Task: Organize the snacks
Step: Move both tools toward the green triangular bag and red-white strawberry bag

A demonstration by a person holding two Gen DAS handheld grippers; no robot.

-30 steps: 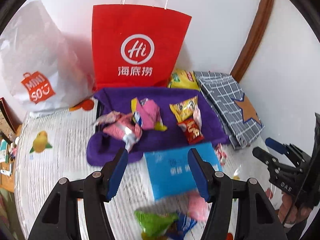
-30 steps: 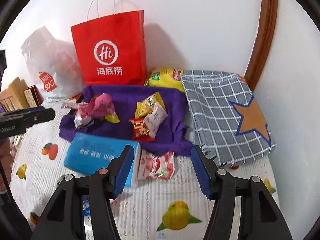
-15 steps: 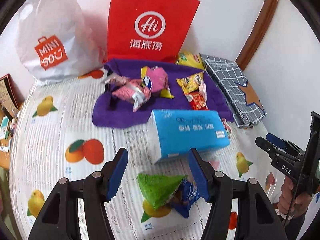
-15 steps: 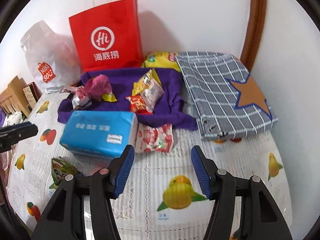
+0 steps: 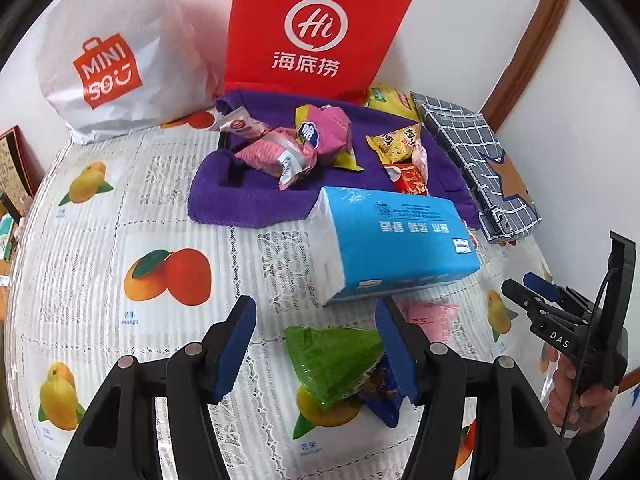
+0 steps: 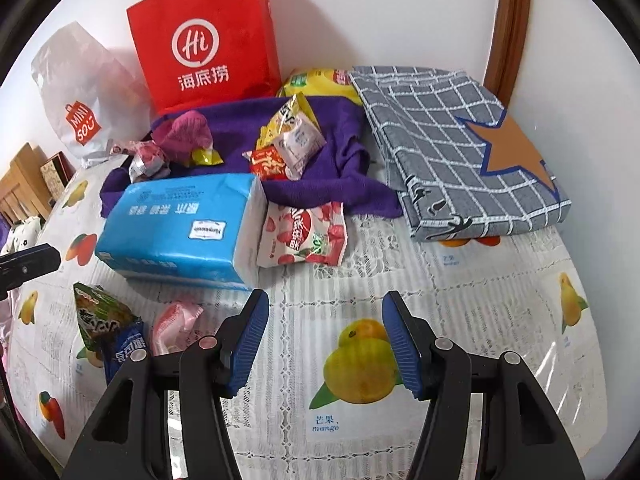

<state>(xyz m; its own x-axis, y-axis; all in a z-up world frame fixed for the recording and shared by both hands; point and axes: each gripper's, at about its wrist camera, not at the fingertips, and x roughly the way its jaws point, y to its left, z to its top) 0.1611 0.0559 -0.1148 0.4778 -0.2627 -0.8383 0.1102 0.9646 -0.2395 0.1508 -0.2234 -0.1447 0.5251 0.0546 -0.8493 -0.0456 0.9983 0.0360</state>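
My left gripper (image 5: 316, 320) is open and hangs over a green snack packet (image 5: 332, 356) that lies on a dark blue packet (image 5: 380, 396); the pads do not press it. Just beyond stands a blue tissue pack (image 5: 396, 240). My right gripper (image 6: 326, 308) is open over bare tablecloth, nothing between its fingers. A strawberry packet (image 6: 304, 236) leans on the tissue pack (image 6: 180, 228) ahead of it. Pink (image 5: 324, 136), yellow (image 5: 396, 140) and red (image 5: 412, 178) snacks lie on a purple cloth (image 5: 240, 200).
A red paper bag (image 5: 316, 28) and a white plastic bag (image 5: 116, 52) stand against the back wall. A folded grey checked cloth (image 6: 460, 140) fills the right corner. A pale pink packet (image 6: 176, 320) lies near the green one (image 6: 100, 316). Fruit-print tablecloth (image 6: 500, 300) covers the table.
Both grippers have sunk toward the table and drawn back. The green packet has come into line between the left fingers. Neither pair of jaws has changed its width.
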